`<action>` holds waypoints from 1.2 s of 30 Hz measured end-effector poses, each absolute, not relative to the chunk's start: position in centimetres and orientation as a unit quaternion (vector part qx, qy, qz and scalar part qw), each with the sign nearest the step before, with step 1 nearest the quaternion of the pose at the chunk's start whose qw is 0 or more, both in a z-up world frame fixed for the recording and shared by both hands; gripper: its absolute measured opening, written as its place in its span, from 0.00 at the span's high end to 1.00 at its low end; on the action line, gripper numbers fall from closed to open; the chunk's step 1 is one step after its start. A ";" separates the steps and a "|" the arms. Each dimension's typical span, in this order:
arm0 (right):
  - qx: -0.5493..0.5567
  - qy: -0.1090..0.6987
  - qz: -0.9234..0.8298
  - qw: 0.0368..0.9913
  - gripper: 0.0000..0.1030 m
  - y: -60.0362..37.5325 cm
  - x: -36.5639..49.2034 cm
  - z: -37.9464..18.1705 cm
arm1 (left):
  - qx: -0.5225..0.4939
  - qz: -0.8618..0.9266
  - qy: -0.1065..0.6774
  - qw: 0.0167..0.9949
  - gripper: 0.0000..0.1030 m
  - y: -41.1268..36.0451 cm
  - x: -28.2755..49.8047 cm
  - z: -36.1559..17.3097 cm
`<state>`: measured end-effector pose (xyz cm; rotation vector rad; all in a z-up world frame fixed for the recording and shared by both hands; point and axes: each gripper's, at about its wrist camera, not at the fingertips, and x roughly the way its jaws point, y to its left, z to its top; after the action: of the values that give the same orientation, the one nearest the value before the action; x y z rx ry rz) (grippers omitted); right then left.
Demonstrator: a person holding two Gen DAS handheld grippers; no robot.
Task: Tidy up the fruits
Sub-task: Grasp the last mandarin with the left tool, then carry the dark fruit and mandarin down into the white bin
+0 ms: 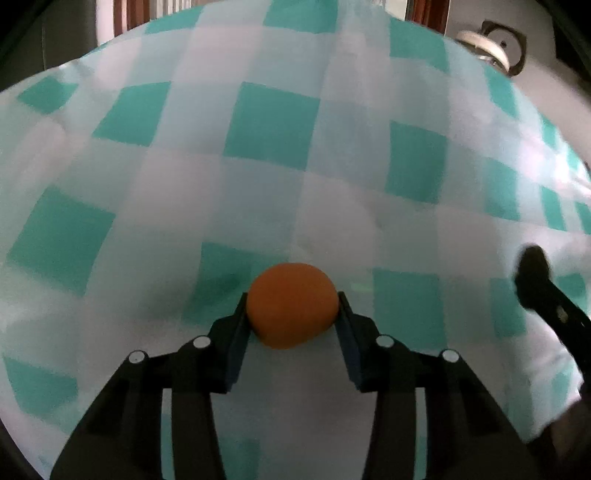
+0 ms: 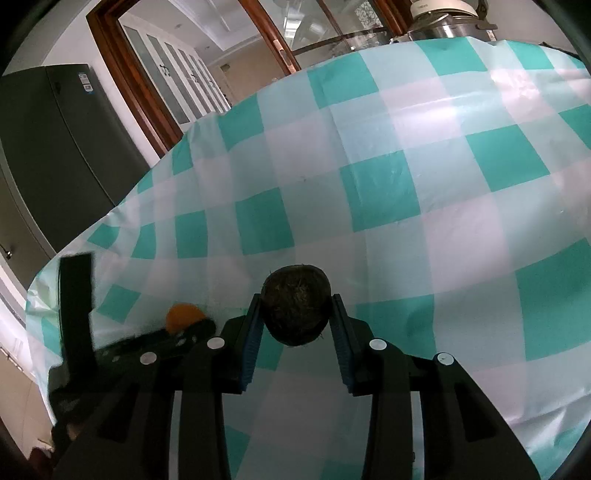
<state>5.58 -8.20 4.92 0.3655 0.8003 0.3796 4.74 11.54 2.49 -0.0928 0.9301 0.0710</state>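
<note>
Orange fruit [image 1: 292,305] is sitting clamped between my left gripper's [image 1: 293,314] pads, low over the checked cloth [image 1: 273,125]. My right gripper [image 2: 295,314] is gripping a dark, hairy fruit [image 2: 296,305] just beside it; beyond, a pot [image 2: 447,27] is standing at the table's far edge.

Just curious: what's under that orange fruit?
Under the orange only the checked tablecloth shows. The left gripper clamps it; any contact with the cloth is hidden.

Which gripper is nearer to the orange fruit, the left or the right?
Left. The left gripper holds the orange fruit between its fingers; the right gripper is beside it, holding a dark brown fruit.
</note>
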 end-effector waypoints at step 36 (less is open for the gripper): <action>0.120 0.421 0.272 0.857 0.65 -0.7 -5.9 9.2 | -0.106 0.100 0.342 0.928 0.57 20.3 -27.3 9.3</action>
<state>-5.92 -0.65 9.17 0.2514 0.8855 0.5720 -27.35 20.33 9.32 -0.2177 0.7000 0.2044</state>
